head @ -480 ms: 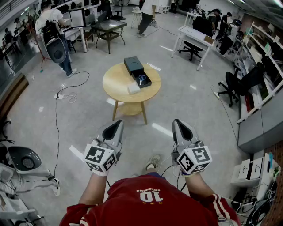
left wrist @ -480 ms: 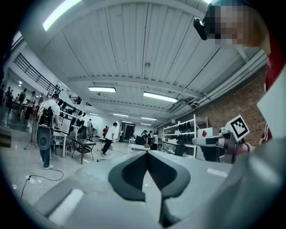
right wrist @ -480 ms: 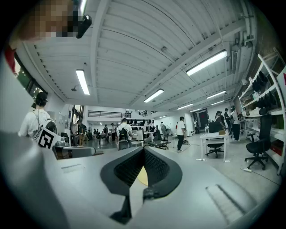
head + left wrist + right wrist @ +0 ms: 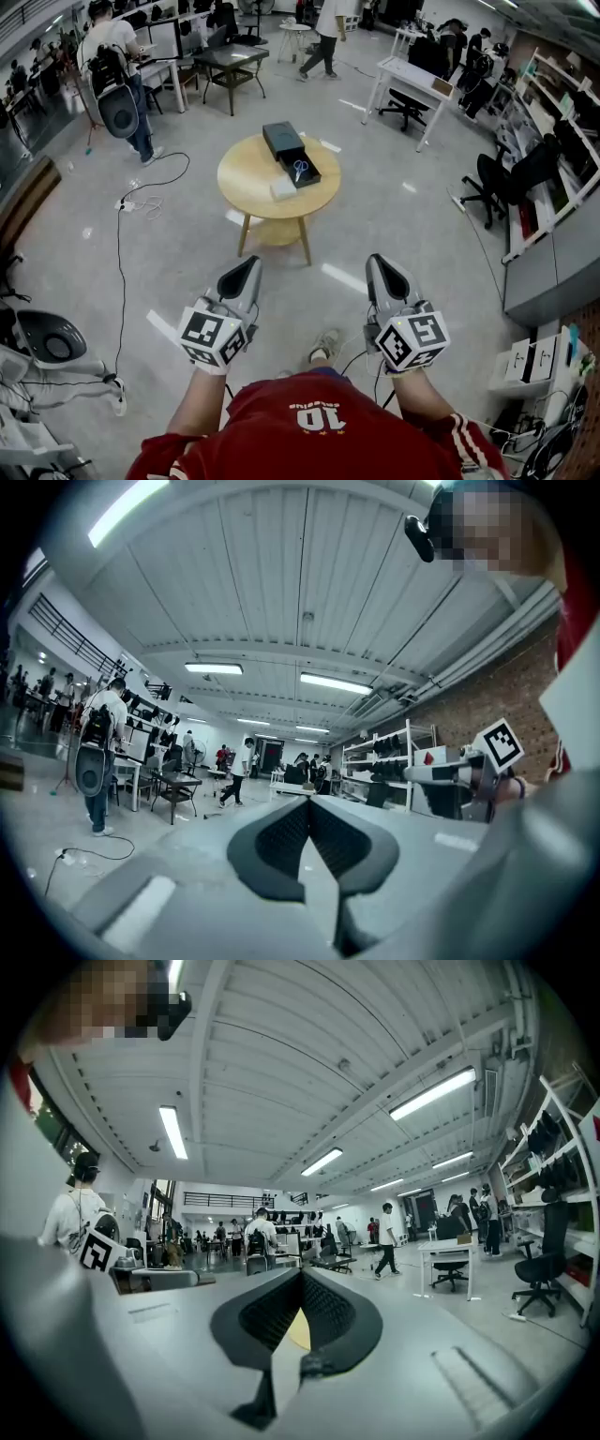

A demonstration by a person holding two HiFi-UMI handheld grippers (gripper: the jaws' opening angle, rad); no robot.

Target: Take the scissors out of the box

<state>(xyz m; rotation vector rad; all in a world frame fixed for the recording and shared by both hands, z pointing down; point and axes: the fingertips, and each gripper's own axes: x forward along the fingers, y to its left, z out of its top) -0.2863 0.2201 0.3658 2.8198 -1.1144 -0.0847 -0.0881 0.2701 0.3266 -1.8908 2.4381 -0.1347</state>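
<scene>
Scissors (image 4: 300, 169): blue-handled, lying inside the open dark box (image 4: 279, 137) on the round tabletop (image 4: 246, 178); not yet taken out. Left gripper (image 4: 246, 264) and right gripper (image 4: 379, 262): jaws clenched on nothing, held level, well apart from the tabletop. Whole task judged outstanding: approach, grasp, lift-out.

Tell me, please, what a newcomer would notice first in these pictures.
The round wooden table stands mid-floor, bearing a dark box with blue-handled scissors in its open tray. Nearer the camera, the left claw and right claw are held side by side, both shut and empty, well short of the table.
</scene>
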